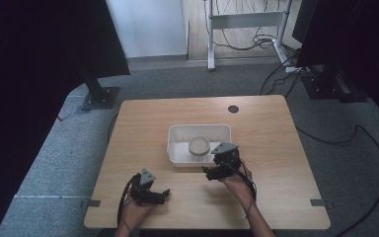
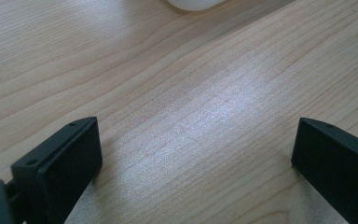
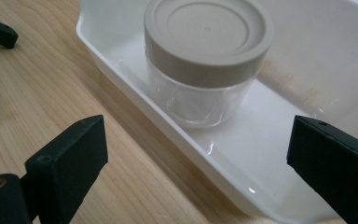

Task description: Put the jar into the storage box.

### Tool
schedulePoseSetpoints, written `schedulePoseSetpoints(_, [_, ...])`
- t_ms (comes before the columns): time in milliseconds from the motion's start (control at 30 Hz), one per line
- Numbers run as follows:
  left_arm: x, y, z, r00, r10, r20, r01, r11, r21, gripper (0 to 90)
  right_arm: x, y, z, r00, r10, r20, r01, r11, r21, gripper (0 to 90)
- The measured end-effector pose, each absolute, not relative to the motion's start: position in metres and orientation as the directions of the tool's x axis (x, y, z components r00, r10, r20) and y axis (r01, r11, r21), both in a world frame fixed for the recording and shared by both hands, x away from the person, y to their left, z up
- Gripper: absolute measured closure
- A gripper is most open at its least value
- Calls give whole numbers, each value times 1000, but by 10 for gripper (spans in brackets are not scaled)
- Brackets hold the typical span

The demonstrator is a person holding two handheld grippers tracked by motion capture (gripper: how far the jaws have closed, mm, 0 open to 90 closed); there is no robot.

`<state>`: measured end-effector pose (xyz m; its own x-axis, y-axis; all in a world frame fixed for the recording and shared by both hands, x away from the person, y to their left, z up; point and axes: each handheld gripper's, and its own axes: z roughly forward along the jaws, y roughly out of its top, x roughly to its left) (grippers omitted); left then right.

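I have my right tool (image 1: pixel 216 170) poised at the near edge of the white rectangular plastic tray (image 1: pixel 177 157), its jaws spread wide and holding nothing. In the right gripper view the clear round jar with the beige screw lid (image 3: pixel 208 60) stands upright inside the white tray (image 3: pixel 135 88), straight ahead of the tool and a little beyond the tray's near wall, roughly centred between the two black jaws. That is the relation I am steering by: the jar lies forward of the right tool and slightly higher in the view, its axis vertical, so I judge the approach has to go over the near rim and come down around the lid or the clear body. From the high view the jar (image 1: pixel 199 146) sits toward the near right part of the tray, just beside my right tool, while my left tool (image 1: pixel 151 195) rests well apart near the front left of the light wooden table (image 1: pixel 276 148). The left tool's jaws are also spread wide and empty, looking along bare wood grain with a sliver of the tray at the top edge of its view. The right hand is plainly the nearer one for reaching the jar.
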<state>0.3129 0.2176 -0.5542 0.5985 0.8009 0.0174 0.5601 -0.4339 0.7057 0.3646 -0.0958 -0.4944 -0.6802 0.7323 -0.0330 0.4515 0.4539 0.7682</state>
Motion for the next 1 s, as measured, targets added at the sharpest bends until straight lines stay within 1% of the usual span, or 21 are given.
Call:
schedulePoseSetpoints(433, [313,218,-554,599,801,18,560,-435,705,14,350,-115,-495,-682,731,-40,433,447,783,43])
schedulePoseSetpoints(1000, [313,218,-554,600,800,19,559,-436,705,13,326,-149,-509,-645,763,-26,459,414,786,42])
